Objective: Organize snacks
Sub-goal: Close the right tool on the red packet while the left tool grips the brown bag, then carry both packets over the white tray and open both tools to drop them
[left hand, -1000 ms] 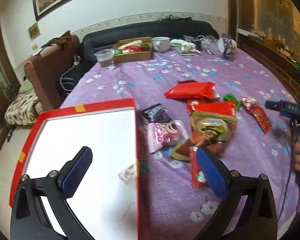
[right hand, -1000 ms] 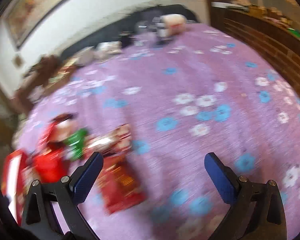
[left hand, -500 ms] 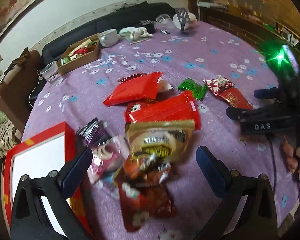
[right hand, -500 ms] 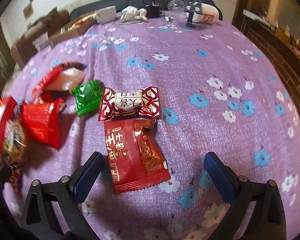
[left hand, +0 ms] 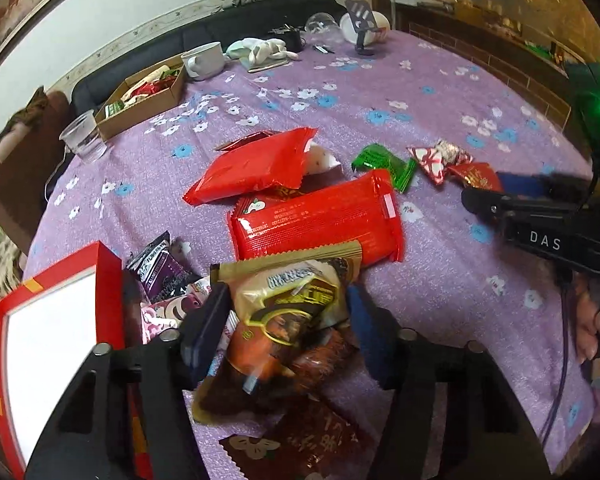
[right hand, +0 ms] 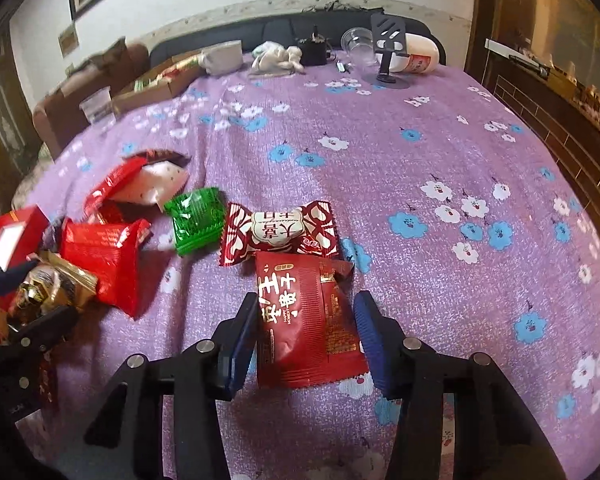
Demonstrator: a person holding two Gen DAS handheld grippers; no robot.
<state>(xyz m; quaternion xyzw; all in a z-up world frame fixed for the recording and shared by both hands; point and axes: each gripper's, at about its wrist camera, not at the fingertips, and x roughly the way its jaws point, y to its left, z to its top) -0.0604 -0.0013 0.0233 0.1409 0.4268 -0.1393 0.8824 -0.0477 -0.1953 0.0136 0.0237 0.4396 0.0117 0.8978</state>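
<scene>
My left gripper [left hand: 288, 328] is shut on a gold and brown snack packet [left hand: 288, 304] at the near end of a snack pile. Two red packets [left hand: 320, 220] [left hand: 256, 168], a purple packet [left hand: 160, 268] and a pink one [left hand: 168, 312] lie around it. A red box with a white inside [left hand: 56, 320] sits at the left. My right gripper [right hand: 306, 328] has its jaws closed against the sides of a dark red packet [right hand: 308, 320] lying on the cloth. A red-and-white candy [right hand: 278, 232] and a green packet [right hand: 198, 220] lie just beyond it.
A purple flowered cloth [right hand: 420, 152] covers the table. At the far end stand a cardboard box of snacks [left hand: 144, 96], a plastic cup [left hand: 84, 140], a white bowl [left hand: 204, 60], a phone stand [right hand: 388, 56] and a rag [right hand: 276, 56]. A sofa lies behind.
Both grippers moved forward and down and closed: the left onto the gold packet, the right onto the dark red packet. The left view swung away from the red box.
</scene>
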